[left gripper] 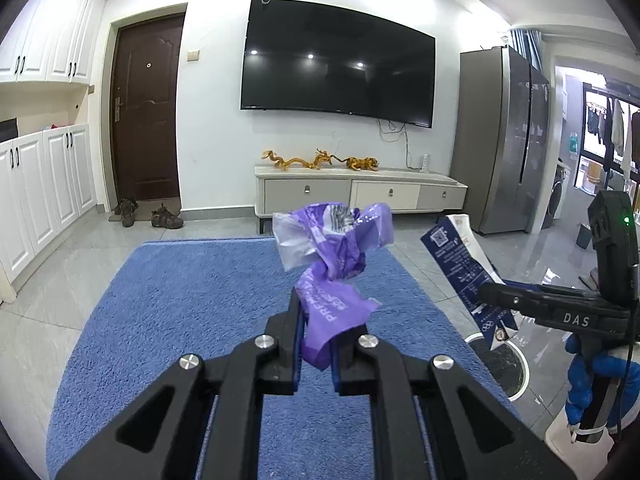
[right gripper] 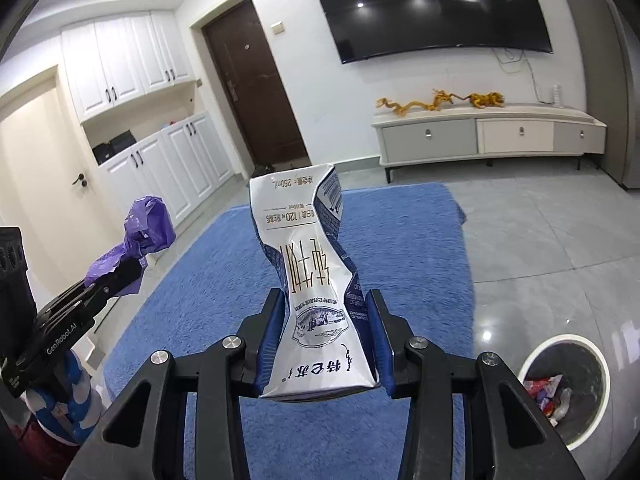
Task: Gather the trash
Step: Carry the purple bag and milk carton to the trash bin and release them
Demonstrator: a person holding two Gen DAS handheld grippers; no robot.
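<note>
While both grippers hang above the blue rug (left gripper: 180, 300), each has a piece of trash clamped in it. The left gripper (left gripper: 320, 320) is squeezed nearly closed on a crumpled purple bag (left gripper: 336, 248), which bunches up and forward past its fingertips; a clear, pale scrap of the same plastic sticks out on the bag's left side. The right gripper (right gripper: 326, 316) holds a crushed milk carton (right gripper: 308, 272) at a middling width, its blue pads pressed on the carton's lower sides. The carton stands roughly upright between the jaws, twisted at the waist, with its printing upside down to the camera. In the left wrist view the same carton (left gripper: 464, 264) shows off to the right, tilted, gripped by the right gripper (left gripper: 492, 300), and a blue-gloved hand (left gripper: 592, 384) holds that gripper's handle.

A round white bin (right gripper: 568, 388) stands on the grey tiled floor just beside the rug, low and to the right of the right gripper. It has a dark liner and some wrappers lying inside, red and white as far as the blur lets one tell.

Across the room a dark TV (left gripper: 340, 56) hangs on the wall over a low cabinet (left gripper: 360, 192), with a brown door (left gripper: 146, 108) to its left.
</note>
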